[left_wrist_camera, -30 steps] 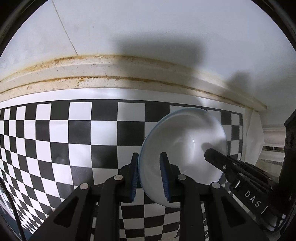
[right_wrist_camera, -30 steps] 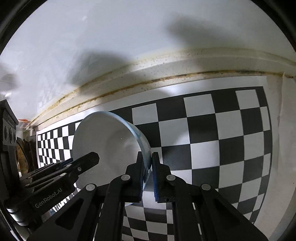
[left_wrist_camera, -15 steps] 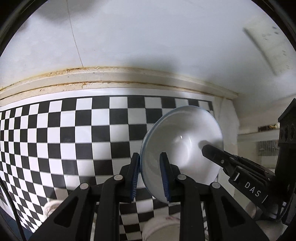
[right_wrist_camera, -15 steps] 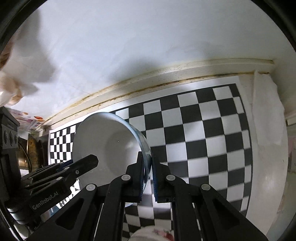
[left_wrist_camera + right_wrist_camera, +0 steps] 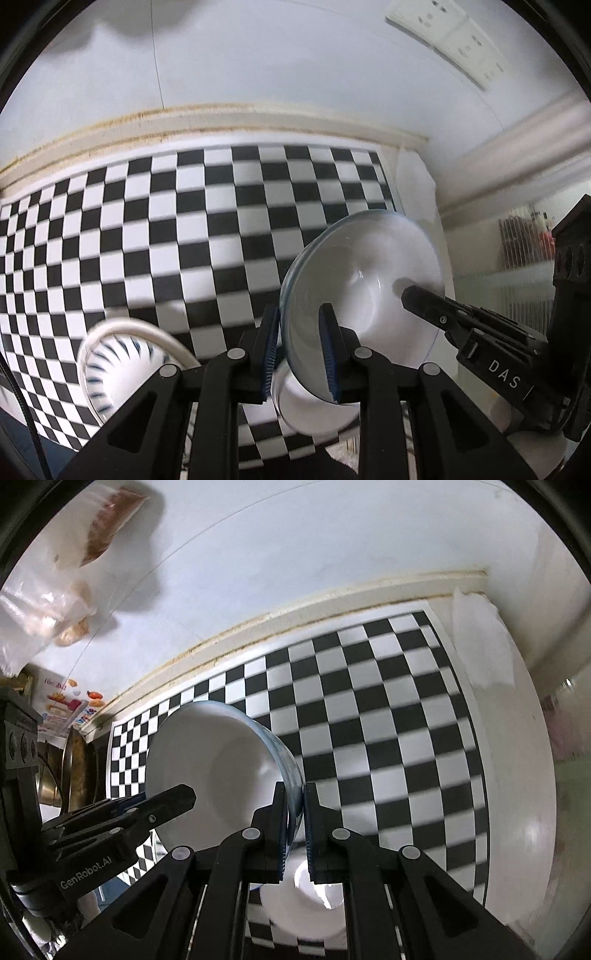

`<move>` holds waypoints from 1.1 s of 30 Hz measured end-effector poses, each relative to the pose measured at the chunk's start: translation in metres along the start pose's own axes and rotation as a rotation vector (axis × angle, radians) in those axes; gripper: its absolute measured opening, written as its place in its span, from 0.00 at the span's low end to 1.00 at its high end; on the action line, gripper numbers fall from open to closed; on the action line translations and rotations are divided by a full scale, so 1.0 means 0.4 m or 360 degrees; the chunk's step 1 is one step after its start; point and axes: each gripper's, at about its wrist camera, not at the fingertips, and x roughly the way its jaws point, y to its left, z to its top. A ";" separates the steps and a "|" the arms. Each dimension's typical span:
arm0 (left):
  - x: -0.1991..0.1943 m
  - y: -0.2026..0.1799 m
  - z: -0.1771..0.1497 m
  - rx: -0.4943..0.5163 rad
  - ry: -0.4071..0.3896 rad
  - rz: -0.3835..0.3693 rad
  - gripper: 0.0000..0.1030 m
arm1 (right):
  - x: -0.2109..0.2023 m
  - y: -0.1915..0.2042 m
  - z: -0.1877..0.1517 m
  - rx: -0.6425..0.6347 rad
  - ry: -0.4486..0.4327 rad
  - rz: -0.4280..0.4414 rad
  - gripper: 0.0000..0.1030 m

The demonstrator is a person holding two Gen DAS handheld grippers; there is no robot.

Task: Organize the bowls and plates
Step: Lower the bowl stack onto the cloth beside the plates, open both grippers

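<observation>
A white bowl with a blue rim (image 5: 373,280) is held up in the air, tilted on its side, over a black-and-white checkered mat (image 5: 147,240). My left gripper (image 5: 297,350) is shut on its left rim. My right gripper (image 5: 294,819) is shut on its right rim (image 5: 291,775). Each gripper shows in the other's view, the right one (image 5: 480,332) and the left one (image 5: 110,823). Below, a bowl with blue stripes (image 5: 118,365) stands on the mat. A white bowl (image 5: 310,410) sits under the held one, also in the right wrist view (image 5: 306,904).
A stained ledge (image 5: 221,118) and white wall run behind the mat. Wall sockets (image 5: 447,33) are at the upper right. A metal pot (image 5: 74,771) and a plastic bag (image 5: 44,605) are at the far left. White paper (image 5: 480,642) lies at the mat's right end.
Both grippers have lifted and pulled the held bowl back from the wall. More of the mat has come into view, along with the striped bowl and the white bowl below.
</observation>
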 end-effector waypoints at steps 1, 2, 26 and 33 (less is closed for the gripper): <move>0.003 -0.004 -0.020 0.0010 0.0012 -0.0005 0.19 | -0.006 -0.005 -0.023 0.0008 0.0000 -0.0002 0.09; 0.007 -0.008 -0.042 0.0022 0.0027 -0.0011 0.19 | -0.013 -0.013 -0.055 0.0021 0.0002 -0.0007 0.09; 0.195 -0.025 -0.247 0.0104 0.0288 0.0132 0.19 | 0.136 -0.127 -0.311 0.0102 0.0223 -0.0111 0.09; 0.204 -0.021 -0.248 0.0107 0.0296 0.0166 0.19 | 0.152 -0.111 -0.297 0.0070 0.0251 -0.0164 0.09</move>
